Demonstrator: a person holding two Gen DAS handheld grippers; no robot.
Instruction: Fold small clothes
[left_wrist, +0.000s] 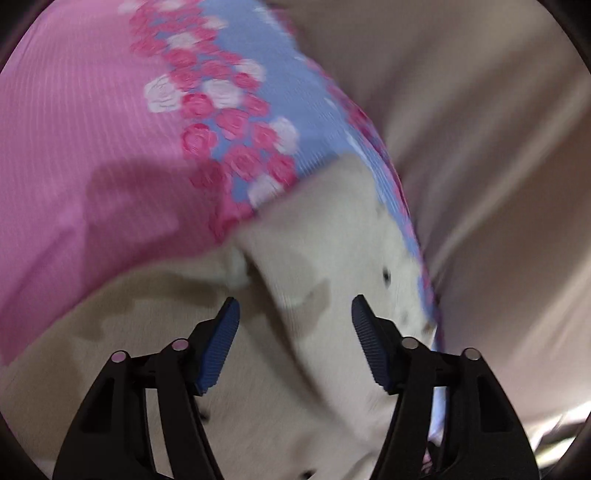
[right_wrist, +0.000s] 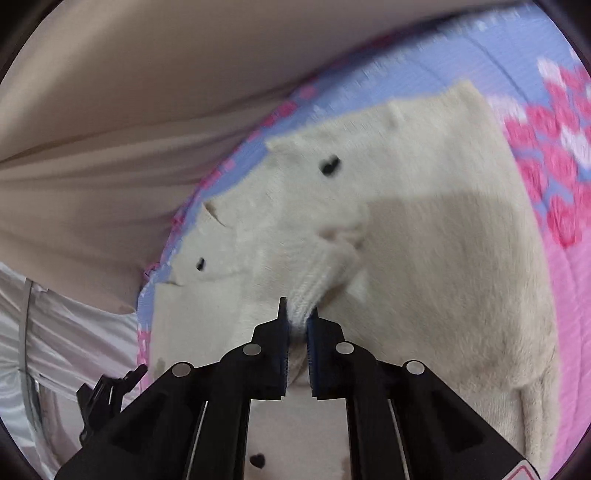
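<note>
Pinching the cream garment (right_wrist: 424, 236)'s ribbed edge, the right tool (right_wrist: 297, 325) is clamped; the left tool (left_wrist: 295, 306) gapes empty.

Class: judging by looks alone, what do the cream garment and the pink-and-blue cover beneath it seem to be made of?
Cream fuzzy garment with small black hearts: probably soft knit or fleece; matte nap, ribbed cuff pinched in the right gripper. Pink-and-blue rose-print cover: seemingly thin woven or quilted cloth; fine ribbed lines, flat printed flowers.

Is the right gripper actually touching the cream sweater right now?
Touching. The right wrist view shows the right gripper closed on a ribbed fold of the cream sweater, the knit bunched between the pads.
</note>
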